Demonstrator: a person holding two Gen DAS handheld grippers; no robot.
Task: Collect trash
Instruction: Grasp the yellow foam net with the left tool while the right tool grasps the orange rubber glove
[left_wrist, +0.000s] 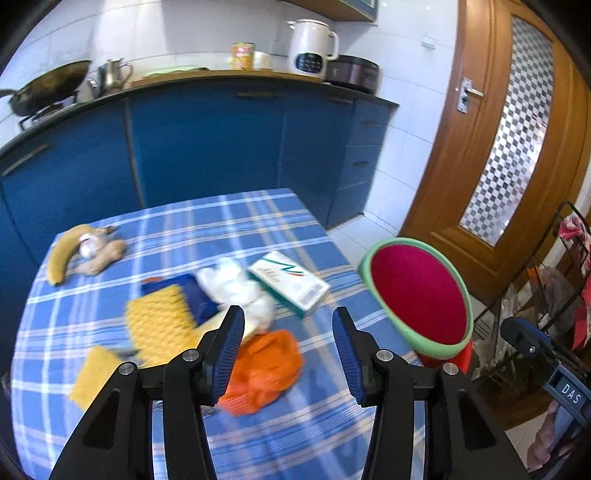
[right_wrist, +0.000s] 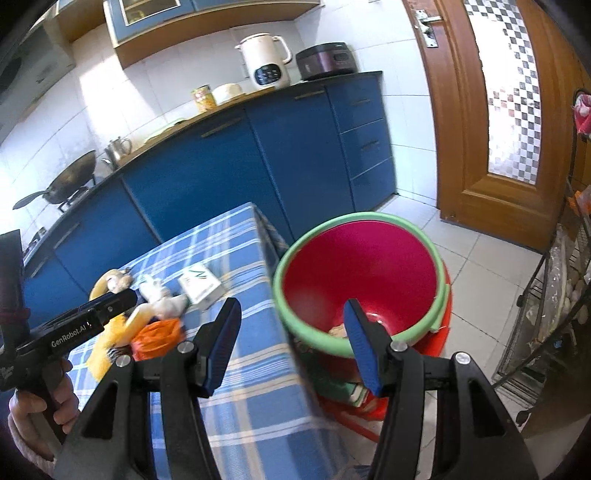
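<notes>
Both claws spread, empty: left gripper (left_wrist: 288, 343), right gripper (right_wrist: 291, 343). Drop left onto orange wrapper (left_wrist: 264, 369), pinch mid-crumple, lift clear, carry over bin (right_wrist: 295, 258).

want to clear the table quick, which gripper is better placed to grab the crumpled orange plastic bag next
Left. The left gripper is open over the table with the crumpled orange plastic bag just beneath its fingers; the right gripper points toward the red bin.
</notes>
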